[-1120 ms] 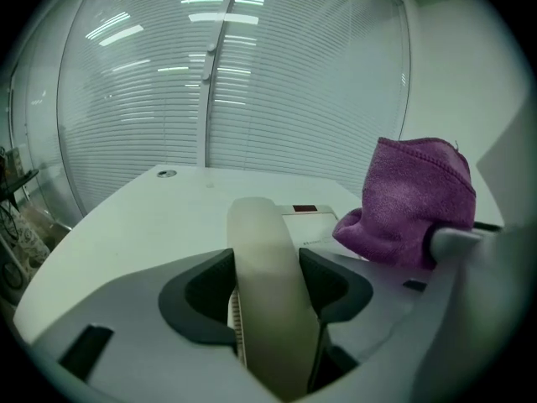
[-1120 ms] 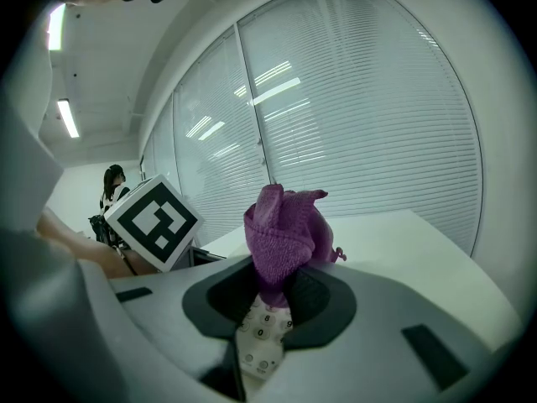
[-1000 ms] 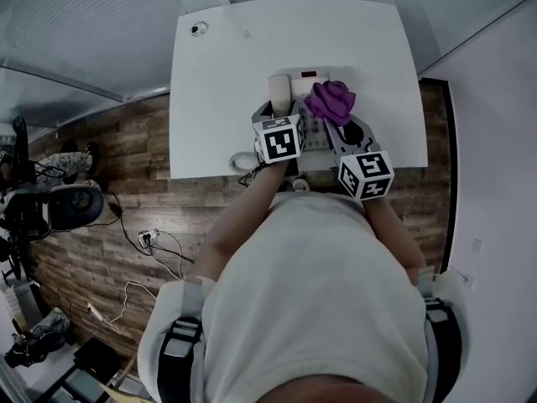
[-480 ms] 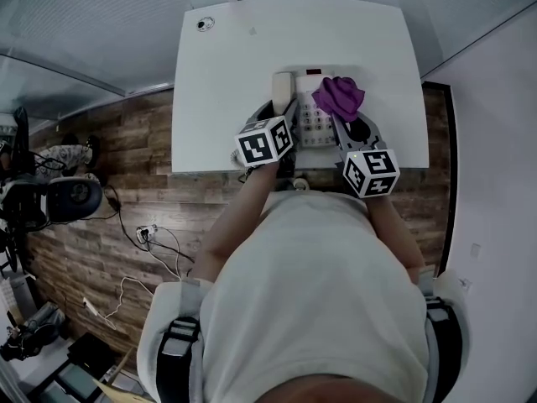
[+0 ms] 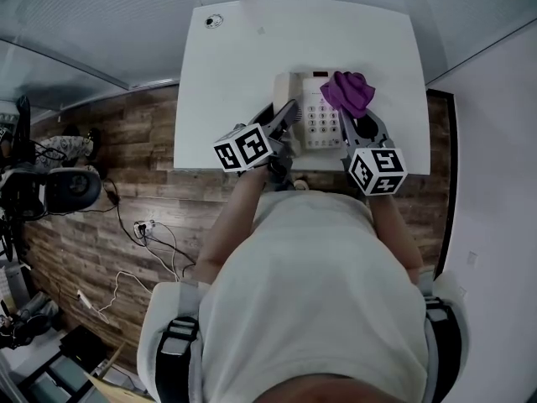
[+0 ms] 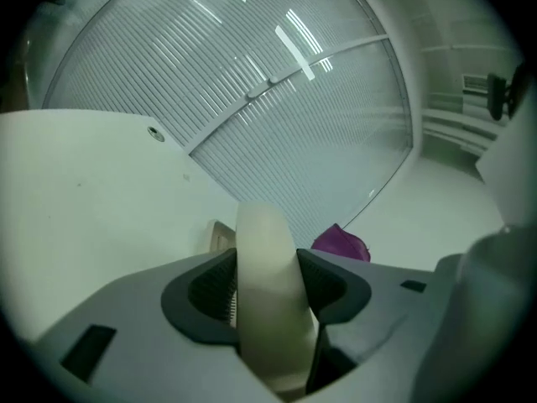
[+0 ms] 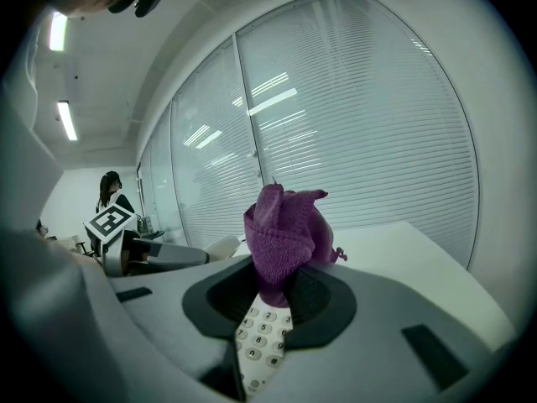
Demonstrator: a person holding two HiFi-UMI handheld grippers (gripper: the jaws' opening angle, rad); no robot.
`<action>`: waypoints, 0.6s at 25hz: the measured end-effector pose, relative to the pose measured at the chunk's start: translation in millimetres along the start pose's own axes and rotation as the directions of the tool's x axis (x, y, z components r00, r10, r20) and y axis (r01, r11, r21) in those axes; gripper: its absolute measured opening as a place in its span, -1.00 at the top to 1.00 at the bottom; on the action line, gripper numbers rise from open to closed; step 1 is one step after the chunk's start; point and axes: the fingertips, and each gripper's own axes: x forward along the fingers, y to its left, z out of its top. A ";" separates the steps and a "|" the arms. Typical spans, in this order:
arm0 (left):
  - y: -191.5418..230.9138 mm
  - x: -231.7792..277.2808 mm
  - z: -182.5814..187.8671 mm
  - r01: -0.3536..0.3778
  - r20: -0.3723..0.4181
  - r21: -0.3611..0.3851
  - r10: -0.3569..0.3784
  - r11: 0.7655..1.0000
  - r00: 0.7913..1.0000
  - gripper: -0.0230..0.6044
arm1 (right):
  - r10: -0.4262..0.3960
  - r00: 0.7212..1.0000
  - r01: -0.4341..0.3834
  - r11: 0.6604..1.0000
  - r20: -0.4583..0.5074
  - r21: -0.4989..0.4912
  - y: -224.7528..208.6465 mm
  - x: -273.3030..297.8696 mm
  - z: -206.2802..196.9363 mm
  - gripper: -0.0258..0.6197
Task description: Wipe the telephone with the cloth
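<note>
A cream telephone (image 5: pixel 319 117) with a keypad sits at the near edge of the white table (image 5: pixel 243 57). My left gripper (image 5: pixel 288 117) (image 6: pixel 268 296) is shut on the phone's cream handset (image 6: pixel 264 242). Its jaws have just closed in slightly and the handset fills the gap between them. It is rolled over to the left, beside the phone's left side. My right gripper (image 5: pixel 357 112) (image 7: pixel 281 288) is shut on a bunched purple cloth (image 5: pixel 351 92) (image 7: pixel 284 229) over the phone's right side. The keypad (image 7: pixel 262 342) shows beneath its jaws.
A small round grommet (image 5: pixel 214 21) sits at the table's far left corner. Window blinds run behind the table. A wooden floor (image 5: pixel 126 141) with cables and a chair lies to the left. The left gripper's marker cube (image 7: pixel 111 221) shows in the right gripper view.
The left gripper has rolled to the left and lifted, so its marker cube has swung out leftward. The right gripper with the cloth has stayed in place.
</note>
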 end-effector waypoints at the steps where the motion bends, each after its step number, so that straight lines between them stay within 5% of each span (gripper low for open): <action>1: -4.1 -2.6 -0.1 0.041 0.009 -0.026 -0.041 0.999 0.999 0.19 | 0.007 1.000 -0.007 1.000 0.004 0.000 1.8 0.2 1.8 0.65; 6: -25.4 -14.1 2.3 0.241 0.074 -0.173 -0.231 0.955 0.970 0.20 | 0.038 0.999 -0.038 0.999 0.018 0.001 7.1 3.7 12.9 0.65; 9: -36.2 -20.1 -0.5 0.337 0.118 -0.280 -0.316 0.899 0.941 0.20 | 0.054 0.998 -0.055 0.999 0.031 0.003 9.9 7.0 20.5 0.65; 15: -61.7 -28.6 15.1 0.503 0.173 -0.313 -0.473 0.805 0.864 0.20 | 0.119 0.991 -0.120 0.993 0.058 0.019 27.5 18.9 44.5 0.65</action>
